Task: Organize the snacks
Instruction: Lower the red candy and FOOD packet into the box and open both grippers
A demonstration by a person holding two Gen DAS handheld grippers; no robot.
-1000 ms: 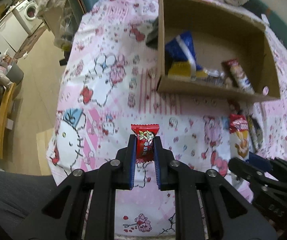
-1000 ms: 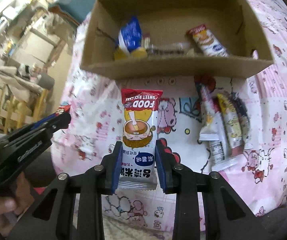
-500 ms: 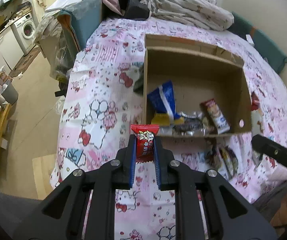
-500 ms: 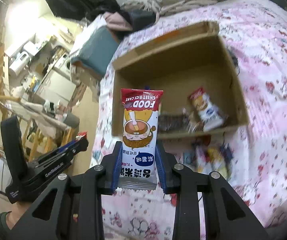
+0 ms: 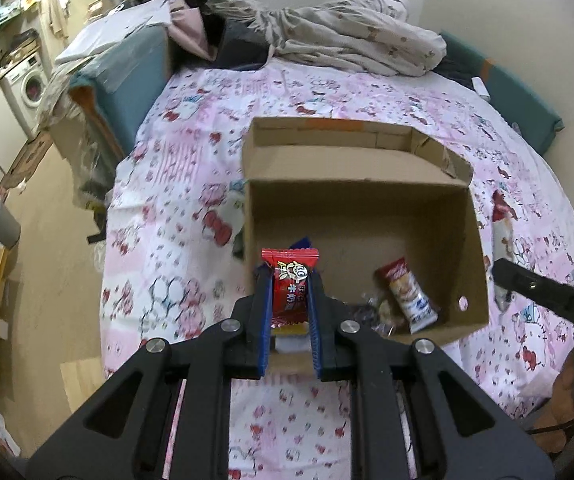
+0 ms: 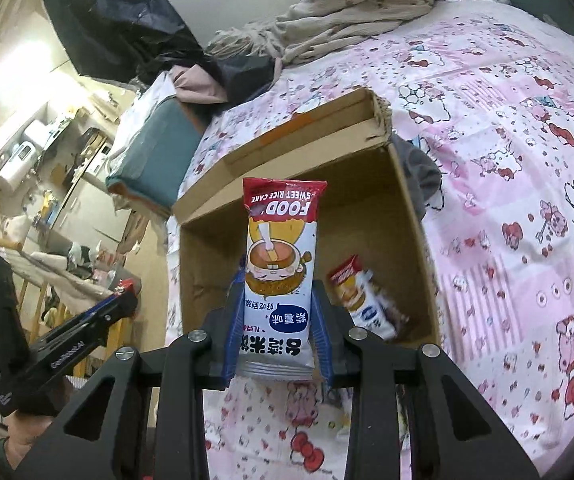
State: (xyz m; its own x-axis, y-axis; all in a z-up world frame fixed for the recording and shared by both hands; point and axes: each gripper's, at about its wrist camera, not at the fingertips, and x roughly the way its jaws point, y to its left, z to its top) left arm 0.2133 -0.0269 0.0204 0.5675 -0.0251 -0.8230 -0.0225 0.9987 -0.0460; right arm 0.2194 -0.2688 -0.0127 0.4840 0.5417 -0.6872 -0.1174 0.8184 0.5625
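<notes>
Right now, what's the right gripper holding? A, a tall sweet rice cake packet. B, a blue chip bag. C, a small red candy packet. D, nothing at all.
A: in the right wrist view the right gripper is clamped on the sweet rice cake packet, held in front of the cardboard box, while the small red candy packet sits in the left gripper.

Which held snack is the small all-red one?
The red candy packet in the left gripper. The right gripper holds a longer, mostly white rice cake packet.
</notes>
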